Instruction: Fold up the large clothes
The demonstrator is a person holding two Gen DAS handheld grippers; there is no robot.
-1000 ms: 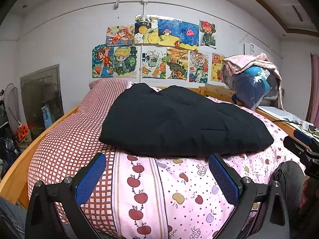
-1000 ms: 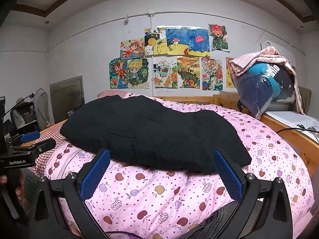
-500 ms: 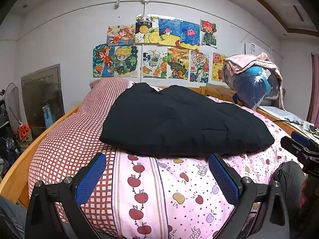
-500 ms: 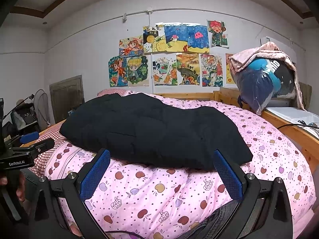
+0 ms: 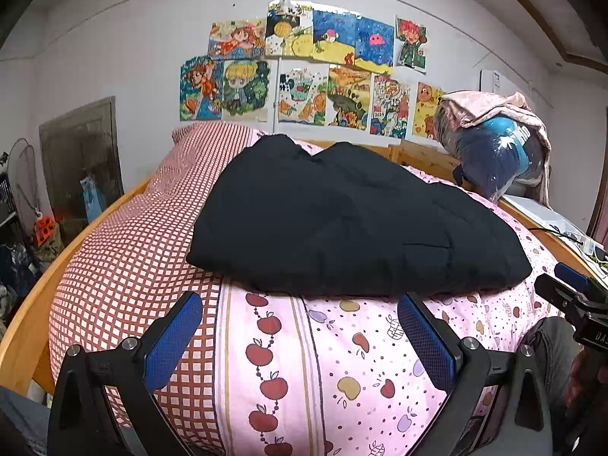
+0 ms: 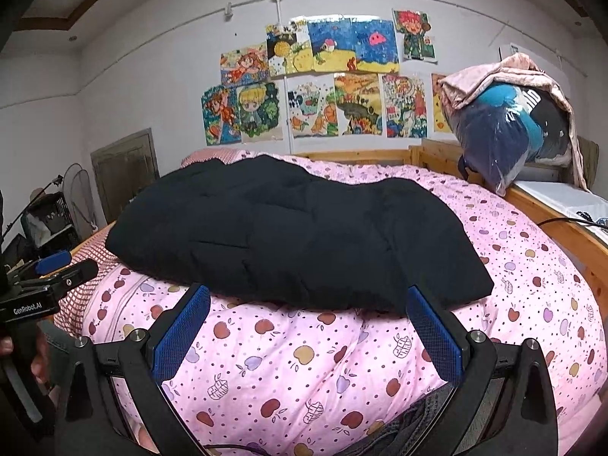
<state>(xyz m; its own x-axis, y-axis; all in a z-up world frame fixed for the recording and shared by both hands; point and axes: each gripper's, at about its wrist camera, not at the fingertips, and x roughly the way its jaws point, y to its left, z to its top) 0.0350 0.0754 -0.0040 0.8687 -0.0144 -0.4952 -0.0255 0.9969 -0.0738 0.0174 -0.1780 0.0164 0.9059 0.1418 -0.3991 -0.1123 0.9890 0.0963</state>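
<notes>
Black garment [image 5: 353, 220] lain in compact slab on bed [image 5: 288, 361]; fits folded or pending. Left claw [image 5: 300, 336], right claw [image 6: 309, 332] held wide, empty, short of hem.

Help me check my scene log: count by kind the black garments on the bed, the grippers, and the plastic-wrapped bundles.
Black garment: 1
Grippers: 2 (left gripper, right gripper, both open and empty)
Plastic-wrapped bundle: 1
Total: 4

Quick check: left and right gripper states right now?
Left gripper: open, holding nothing, short of the black garment.
Right gripper: open, holding nothing.
</notes>
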